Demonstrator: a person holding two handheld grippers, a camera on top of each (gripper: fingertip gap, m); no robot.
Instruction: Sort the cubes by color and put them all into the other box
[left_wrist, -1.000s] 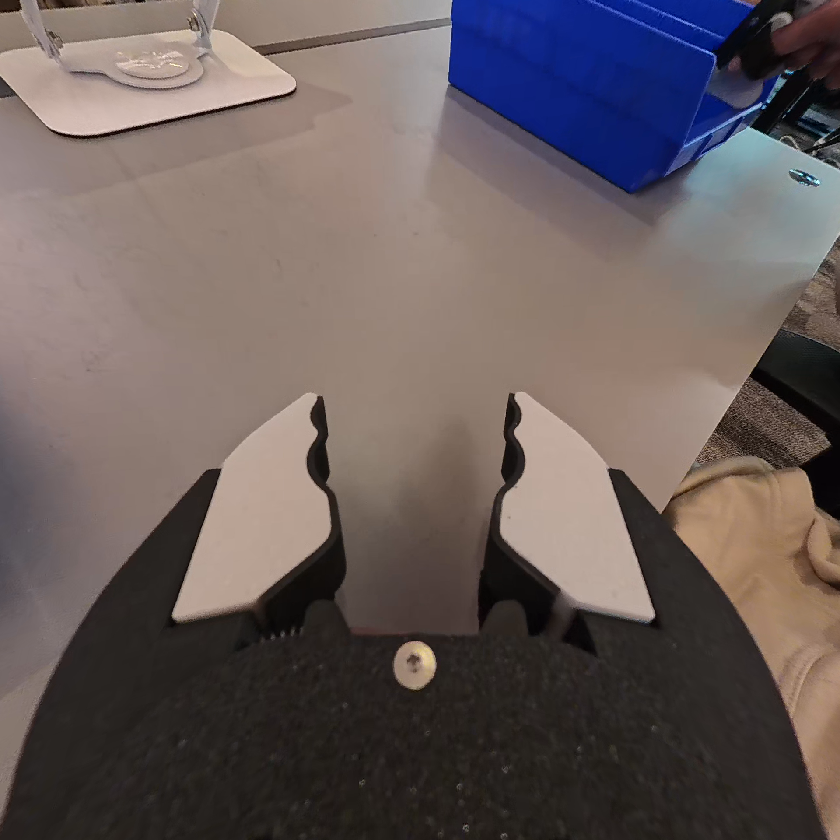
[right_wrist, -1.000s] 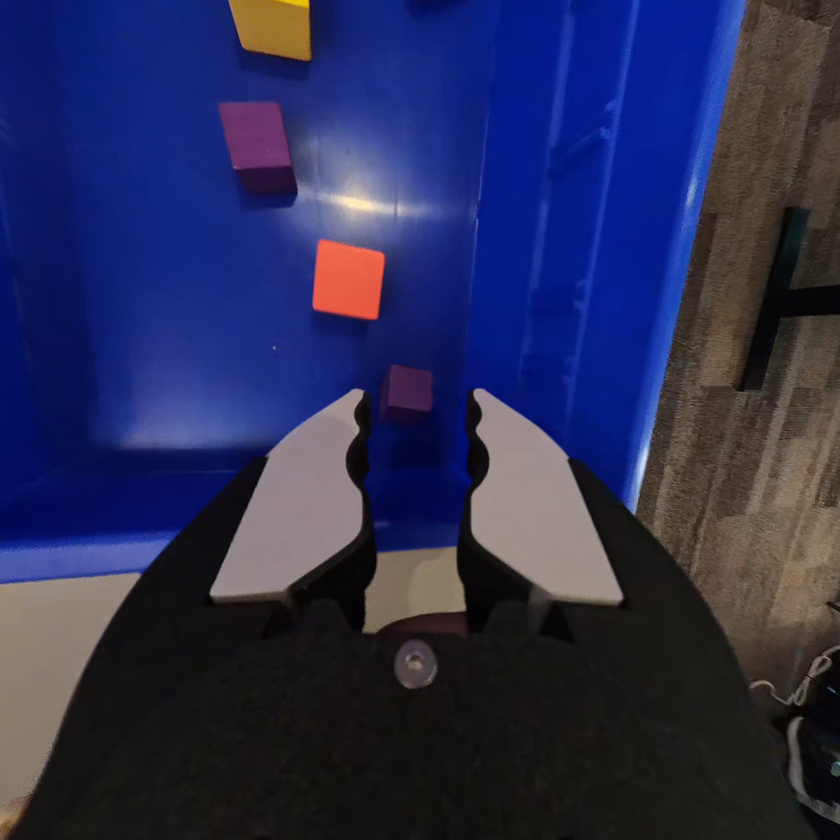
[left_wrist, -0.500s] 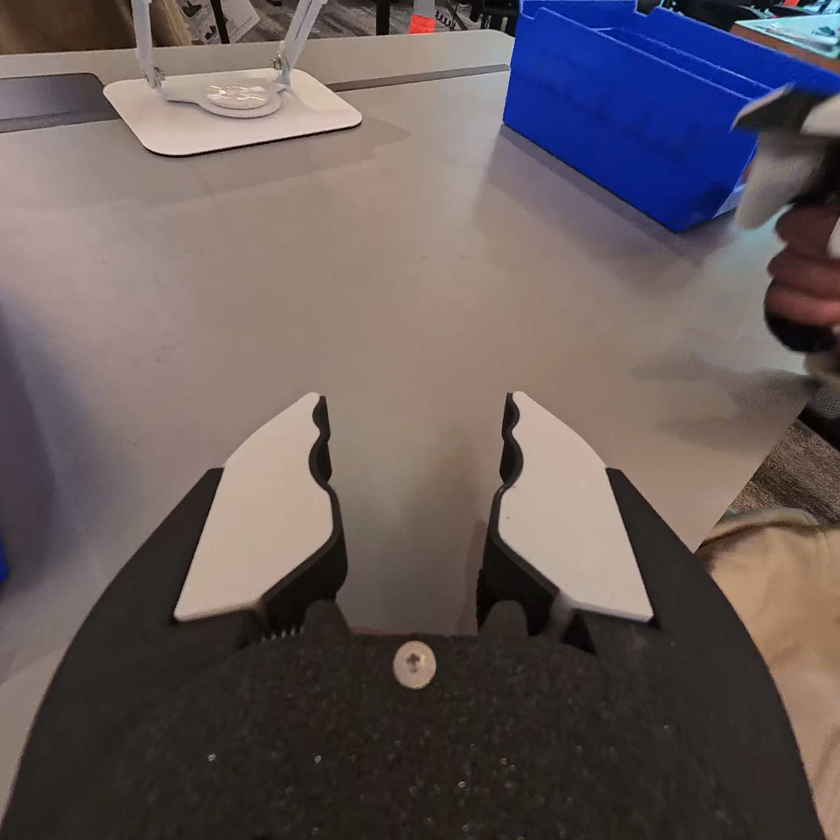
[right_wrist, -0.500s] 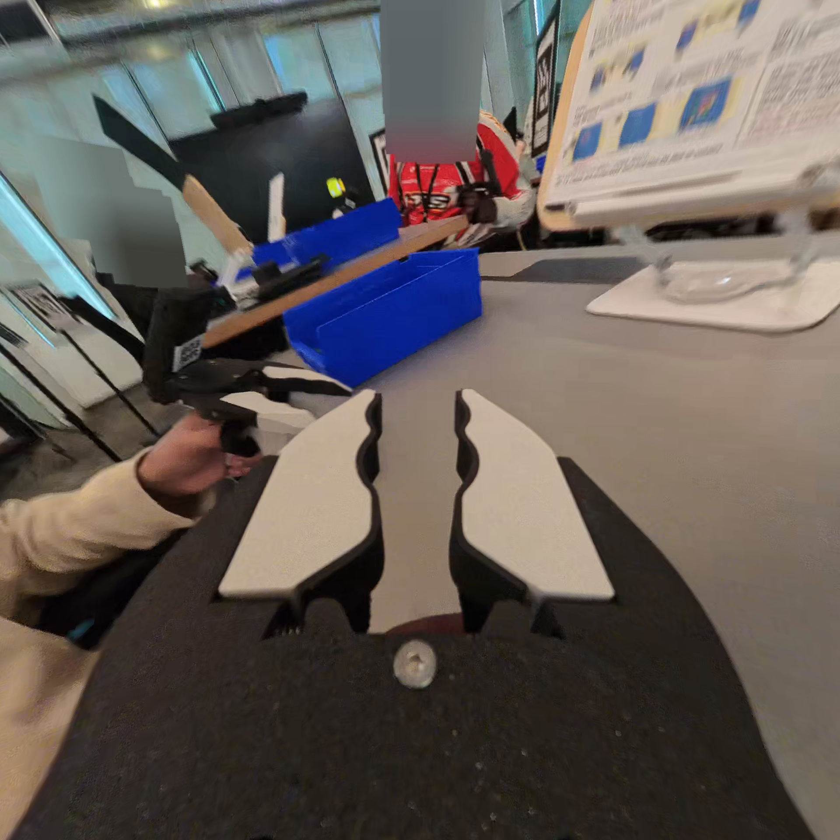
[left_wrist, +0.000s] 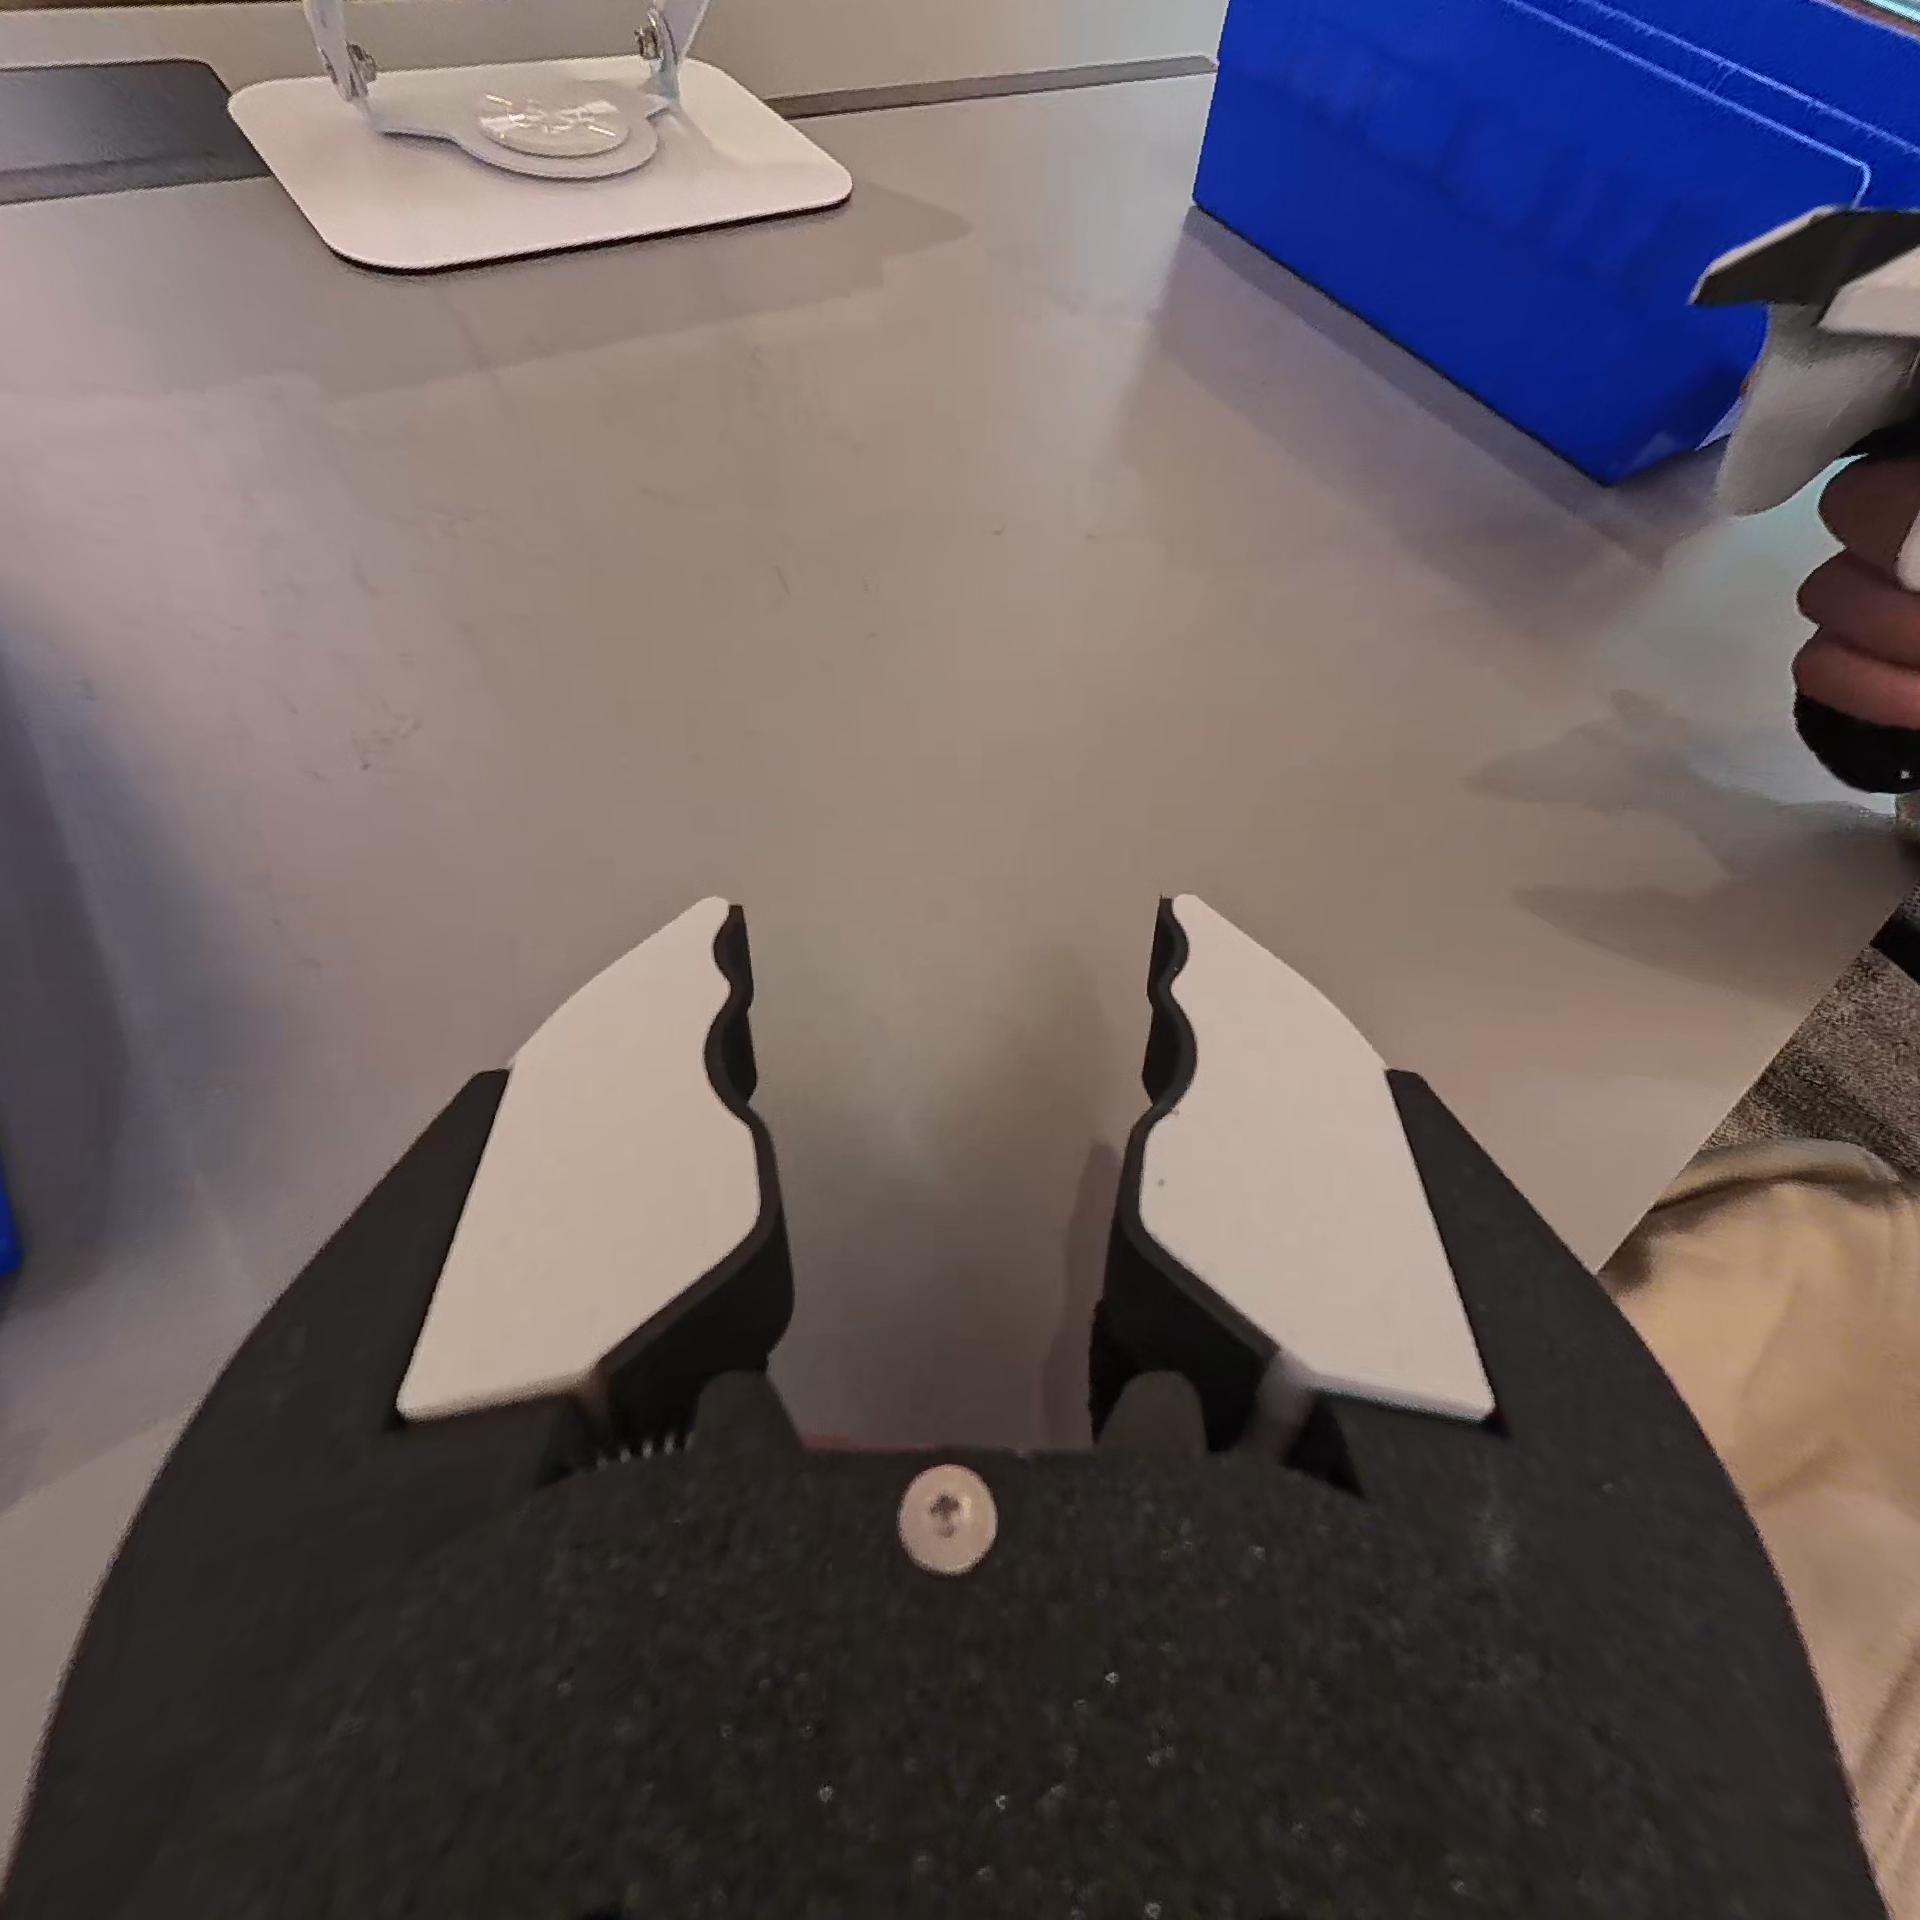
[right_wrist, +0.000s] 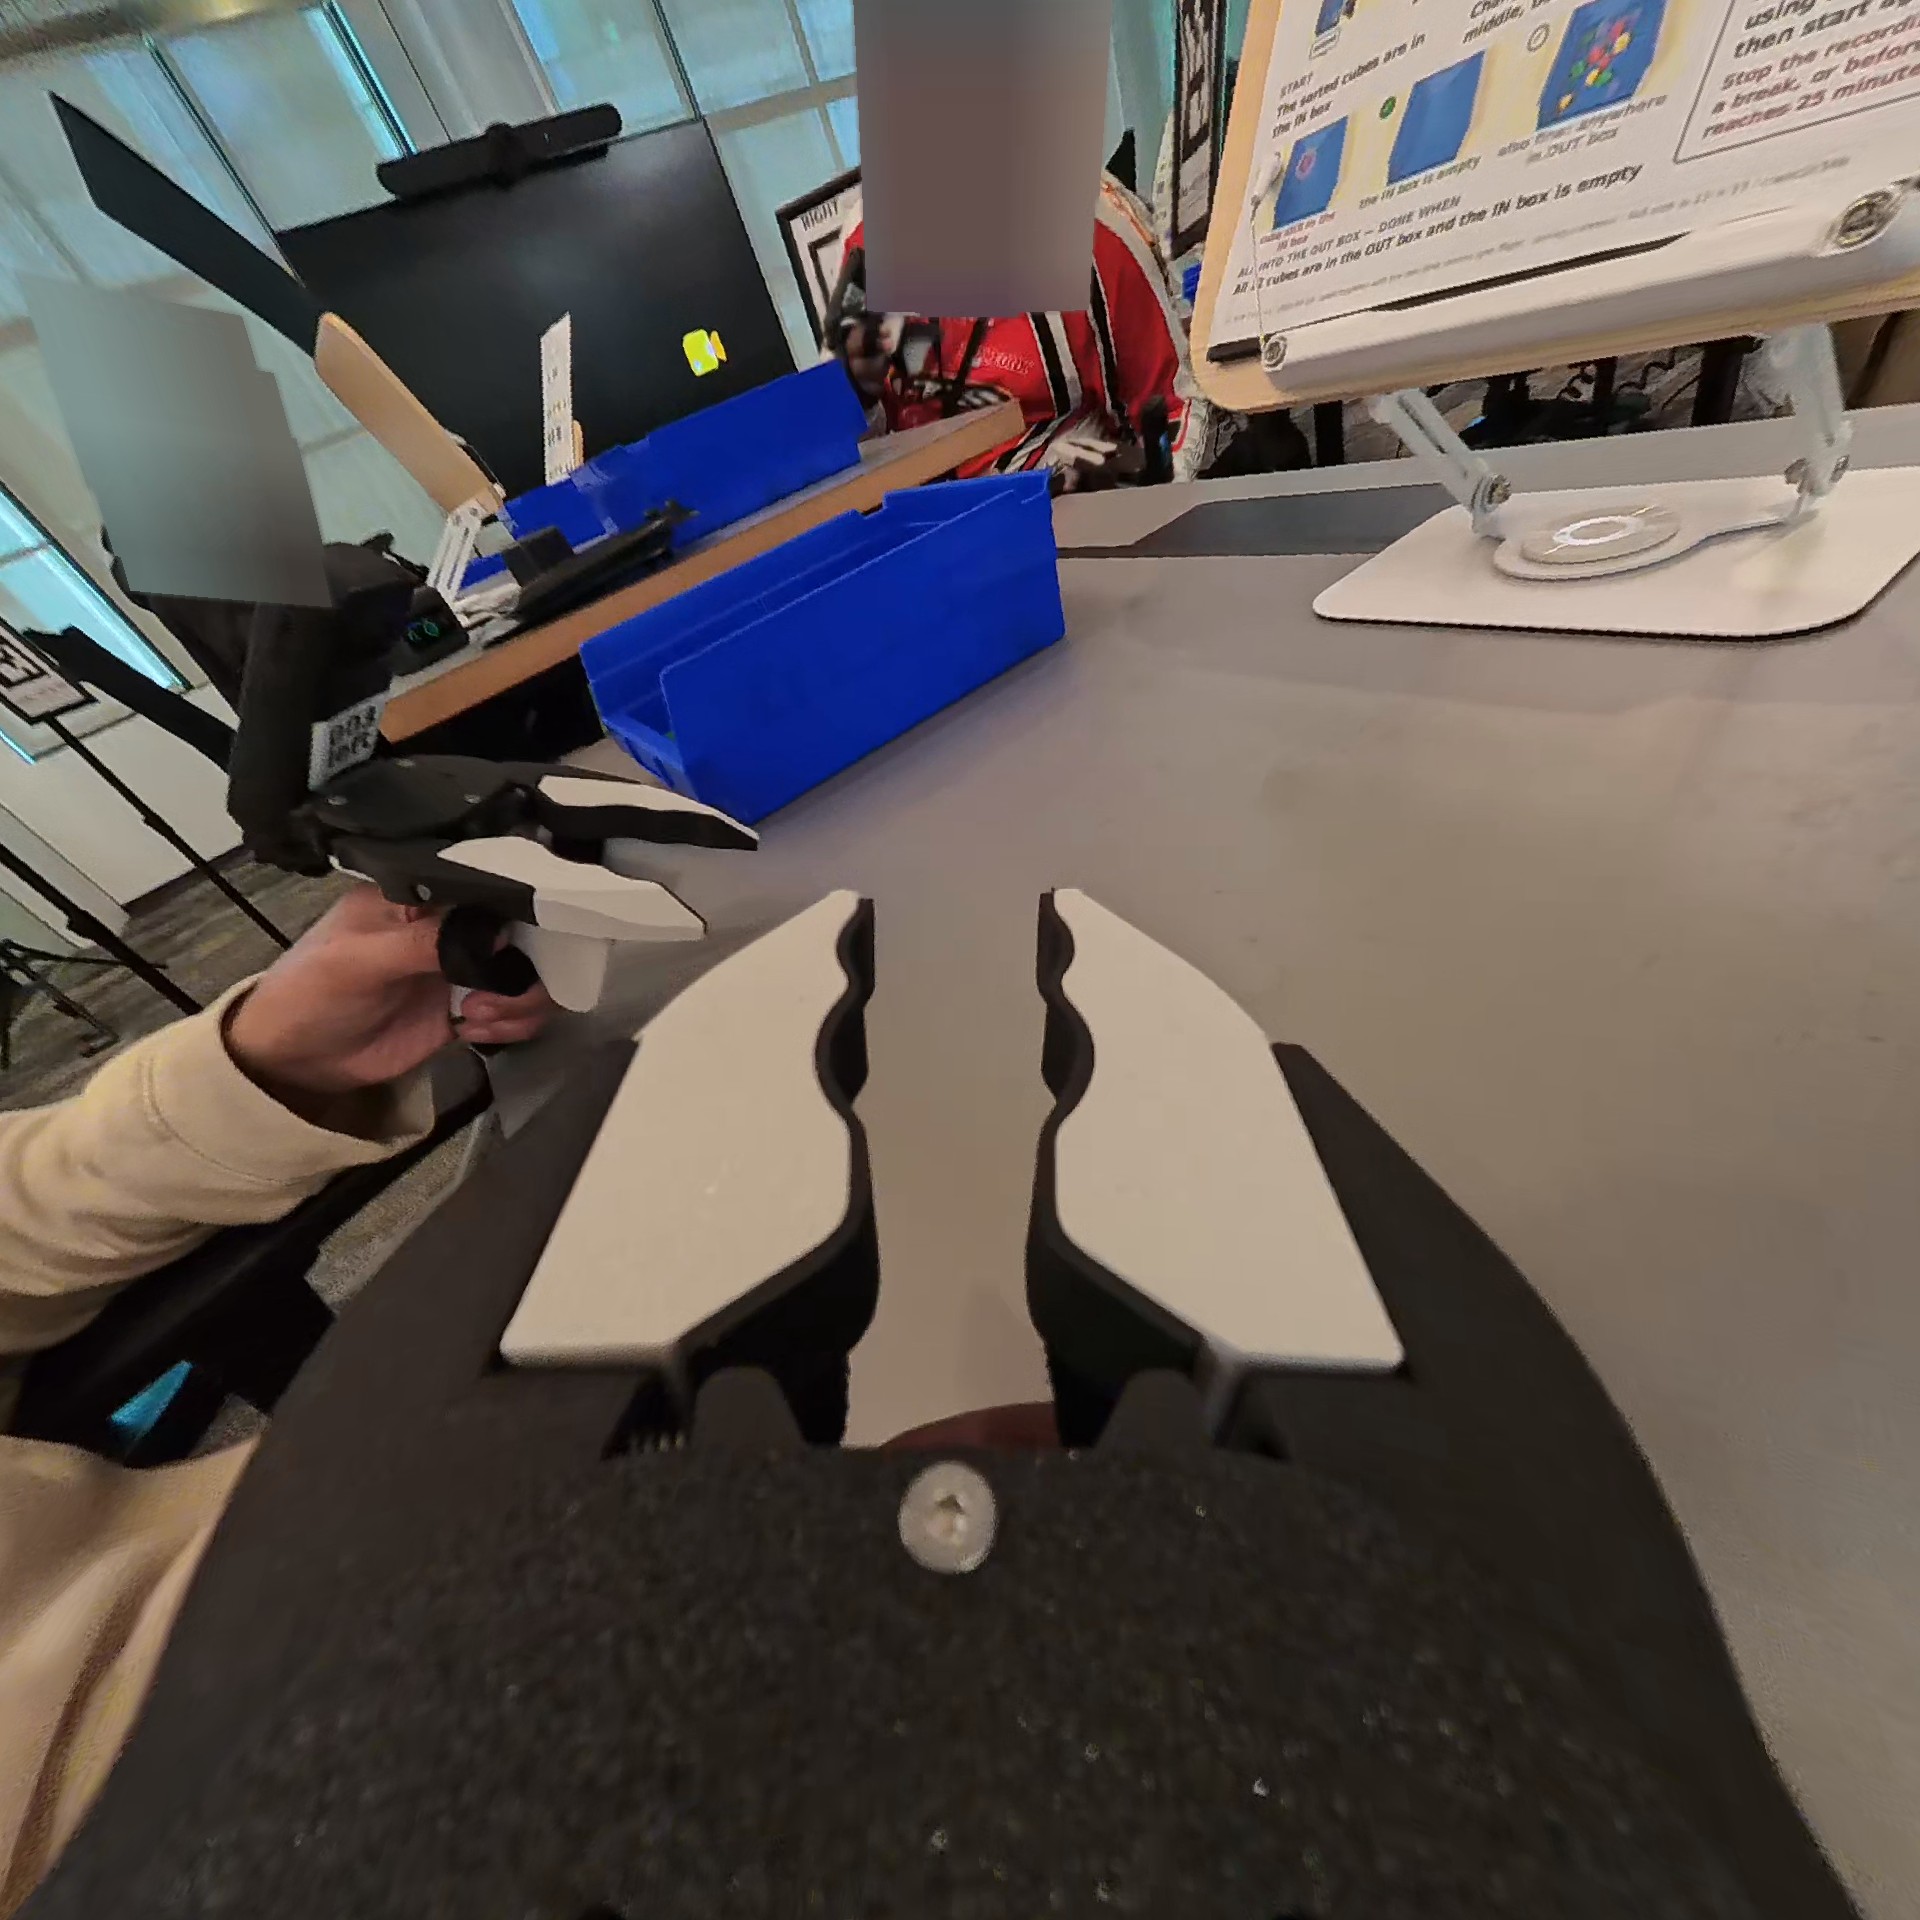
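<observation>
Both tools are empty: the left gripper (left_wrist: 951, 914) is spread wide over bare table (left_wrist: 727, 582), the right gripper (right_wrist: 954, 904) parted narrowly. No cubes show; one blue box (left_wrist: 1507, 208) sits upper right in the left view, another (right_wrist: 831, 634) at centre left in the right view. The likely slip: reaching for the wrong box, since neither interior is visible.

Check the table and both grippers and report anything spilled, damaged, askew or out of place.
Nothing stands out. The grey table shows no spill or stray cube. Both blue boxes sit flat, the white stand is upright, and the left gripper and right gripper are open, holding nothing. The box interiors are hidden.
</observation>
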